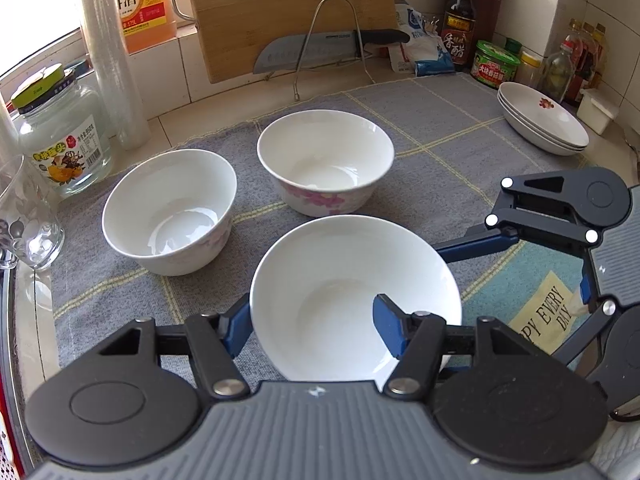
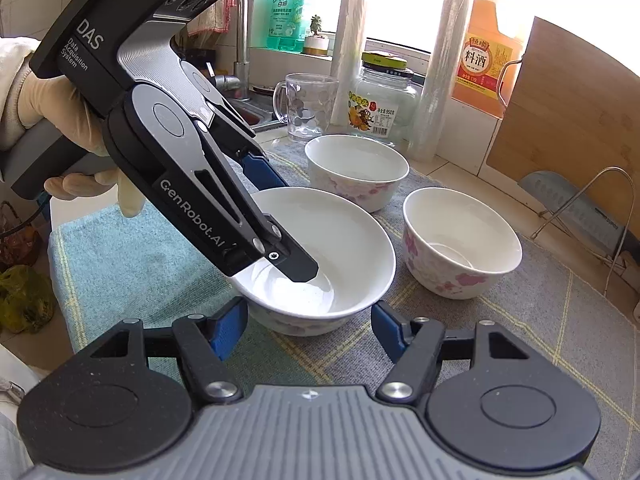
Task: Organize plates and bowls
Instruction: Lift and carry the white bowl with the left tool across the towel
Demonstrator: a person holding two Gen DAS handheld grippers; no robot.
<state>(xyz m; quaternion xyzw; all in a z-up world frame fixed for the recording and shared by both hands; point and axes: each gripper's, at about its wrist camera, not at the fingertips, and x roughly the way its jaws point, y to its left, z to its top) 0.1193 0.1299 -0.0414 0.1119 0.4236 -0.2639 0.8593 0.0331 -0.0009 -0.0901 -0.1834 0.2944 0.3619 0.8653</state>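
**Both claws drawn in on the near bowl**

At the far left edge a glass mug (image 1: 24, 216) and a lidded jar (image 1: 64, 136) stand just off the grey checked cloth (image 1: 440, 120). On the cloth, to the left, sits a white bowl (image 1: 168, 208), upright. Further back and right of it is a second bowl (image 1: 324, 160) with pink flowers on its side. The two stand apart.

Nearest to me, in the middle, is the near bowl (image 1: 332, 280), upright on the cloth. My left claw (image 1: 312, 320) has its wall. One blue finger (image 1: 236, 332) lies against the outside on the left, and the other (image 1: 390, 332) reaches down inside. The jaws stand as narrow as the wall between them allows. From the other side, my gloved hand (image 2: 48, 108) grips that claw's handle, tilted steeply down into the bowl.

My right claw (image 2: 306, 320) comes at the same bowl from its right. Its jaws are drawn in, one fingertip either side of the bowl's lower part. I cannot tell whether the pads actually bite.

At the far right of the cloth a stack of white plates (image 1: 544, 120) rests, well apart from the bowls.
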